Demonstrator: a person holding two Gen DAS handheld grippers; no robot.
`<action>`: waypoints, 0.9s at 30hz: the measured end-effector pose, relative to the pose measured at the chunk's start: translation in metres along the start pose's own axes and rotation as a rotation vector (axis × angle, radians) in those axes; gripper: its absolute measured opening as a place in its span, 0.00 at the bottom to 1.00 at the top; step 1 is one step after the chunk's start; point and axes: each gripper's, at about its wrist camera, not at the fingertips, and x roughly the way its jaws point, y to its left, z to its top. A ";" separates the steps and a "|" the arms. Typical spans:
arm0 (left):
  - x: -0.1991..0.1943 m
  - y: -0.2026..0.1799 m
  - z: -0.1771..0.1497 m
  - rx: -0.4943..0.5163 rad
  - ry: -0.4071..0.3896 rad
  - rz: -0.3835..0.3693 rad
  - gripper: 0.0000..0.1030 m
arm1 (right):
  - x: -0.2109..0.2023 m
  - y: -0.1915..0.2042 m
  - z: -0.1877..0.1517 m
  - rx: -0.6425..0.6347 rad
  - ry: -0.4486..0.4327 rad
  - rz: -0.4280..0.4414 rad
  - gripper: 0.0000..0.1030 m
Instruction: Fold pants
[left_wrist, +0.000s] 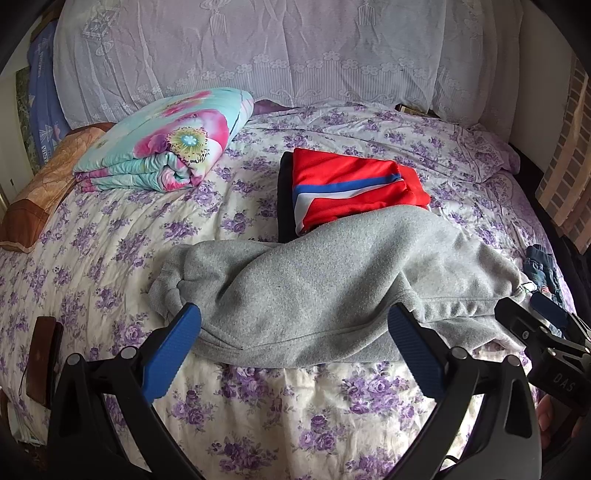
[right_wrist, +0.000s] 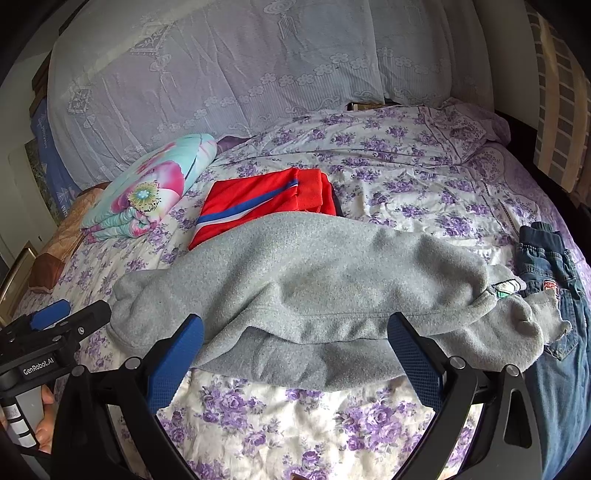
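Grey pants (left_wrist: 332, 280) laid crosswise near the bed's (left_wrist: 295, 413) front edge, far side draped over a folded red garment (left_wrist: 354, 188), left tongs (left_wrist: 293, 347) and right tongs (right_wrist: 295, 347) spread wide, nothing gripped, blue jeans (right_wrist: 554, 295) at the right edge

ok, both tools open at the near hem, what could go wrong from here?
1. The grey pants drape over the red garment; a lift may drag it along.
2. Their right end lies on the jeans; a grab there could snag denim.
3. Layers are bunched at the near edge, so the left tool may pinch just one.
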 end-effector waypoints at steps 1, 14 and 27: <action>0.000 0.000 0.001 0.000 0.000 0.000 0.96 | 0.000 0.000 0.001 0.000 0.000 0.000 0.97; 0.005 0.006 -0.007 -0.005 0.011 0.001 0.96 | 0.002 -0.001 0.000 0.004 0.004 0.001 0.97; 0.007 0.006 -0.007 -0.010 0.021 0.004 0.96 | 0.008 -0.002 -0.005 0.023 0.020 0.001 0.97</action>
